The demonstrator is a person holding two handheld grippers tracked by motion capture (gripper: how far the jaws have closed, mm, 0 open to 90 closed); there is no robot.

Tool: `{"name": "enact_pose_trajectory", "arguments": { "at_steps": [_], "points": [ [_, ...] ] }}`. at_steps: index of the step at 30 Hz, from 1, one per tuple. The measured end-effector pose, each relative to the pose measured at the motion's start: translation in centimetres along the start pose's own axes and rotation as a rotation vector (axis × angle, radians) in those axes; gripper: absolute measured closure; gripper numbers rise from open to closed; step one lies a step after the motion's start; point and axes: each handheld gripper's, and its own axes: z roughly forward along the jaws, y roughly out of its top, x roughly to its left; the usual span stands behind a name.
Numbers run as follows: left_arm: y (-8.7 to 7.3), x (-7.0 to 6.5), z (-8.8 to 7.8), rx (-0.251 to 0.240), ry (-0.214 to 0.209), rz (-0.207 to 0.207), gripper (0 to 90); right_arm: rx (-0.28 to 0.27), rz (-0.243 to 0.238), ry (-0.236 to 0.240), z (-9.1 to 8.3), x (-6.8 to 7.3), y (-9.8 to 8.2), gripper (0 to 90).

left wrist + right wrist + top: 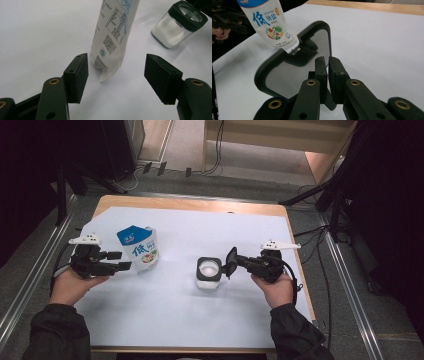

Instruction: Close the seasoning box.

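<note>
Our right gripper (327, 72) has its jaws clenched on the jar's hinged lid (294, 67), flipped open beside the salt jar (208, 272) mid-counter. Our left gripper (117, 77) stands released, straddling the upright salt pouch (112, 32). Grabbing low could tip the pouch, or crumple it and spill salt.

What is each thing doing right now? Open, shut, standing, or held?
salt bag: standing upright, unheld, between open jaws.
jar: standing upright, open on top.
lid: off the jar, pinched at its edge.
left gripper: open.
right gripper: shut on the lid.
</note>
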Motion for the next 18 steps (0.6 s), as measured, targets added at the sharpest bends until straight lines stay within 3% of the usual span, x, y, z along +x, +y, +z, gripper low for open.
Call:
{"name": "enact_pose_trajectory", "arguments": {
  "at_steps": [12, 14, 18],
  "points": [
    [-0.9, 1.5, -0.5, -0.011, 0.038, -0.026, 36.4, 0.002, 0.004, 0.000, 0.7, 0.5, 0.6, 90.0],
    [-0.9, 1.7, -0.5, -0.010, 0.038, -0.026, 35.7, 0.013, 0.031, -0.002, 0.9, 0.5, 0.8, 90.0],
    [-1.0, 2.0, -0.5, -0.014, 0.043, -0.037, 35.6, 0.010, 0.032, 0.003, 1.3, 0.6, 0.9, 90.0]
  ]
}}
